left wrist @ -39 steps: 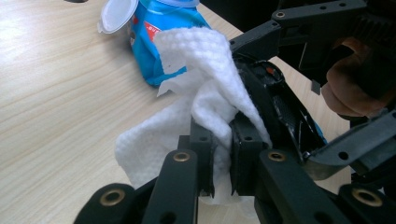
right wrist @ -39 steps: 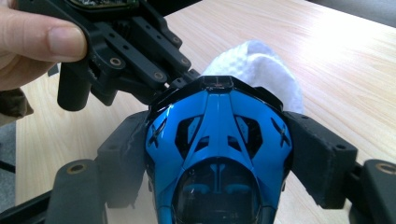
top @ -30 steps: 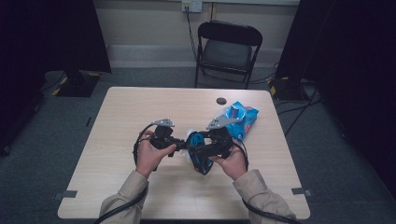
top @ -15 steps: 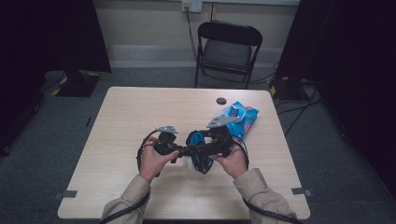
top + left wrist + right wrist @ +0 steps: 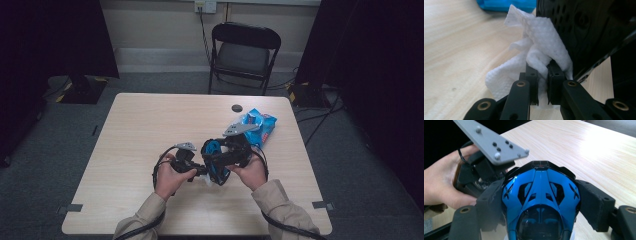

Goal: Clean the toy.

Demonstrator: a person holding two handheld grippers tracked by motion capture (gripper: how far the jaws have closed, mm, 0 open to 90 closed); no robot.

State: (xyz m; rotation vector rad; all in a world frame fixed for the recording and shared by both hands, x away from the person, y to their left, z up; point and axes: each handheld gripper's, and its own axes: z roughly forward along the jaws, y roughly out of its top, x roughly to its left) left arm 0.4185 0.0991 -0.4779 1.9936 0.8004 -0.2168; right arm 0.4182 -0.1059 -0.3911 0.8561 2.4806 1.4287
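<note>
Wiping step in hand: right tongs [image 5: 540, 202] clamp a blue-and-black toy helmet [image 5: 540, 195] above the desk [image 5: 150, 120] near its front edge; left tongs [image 5: 543, 75] pinch a white wipe [image 5: 544, 42] against it. Next, rub the wipe across the shell

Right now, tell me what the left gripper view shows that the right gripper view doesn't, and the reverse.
Left gripper view alone: a white wipe pinched between that gripper's fingers, pressed against a black surface, and a blue pack lying on the table behind. Right gripper view alone: the blue and black helmet clamped between the wide-set fingers, plus the left hand and its grey plate. Shared: the table.
</note>
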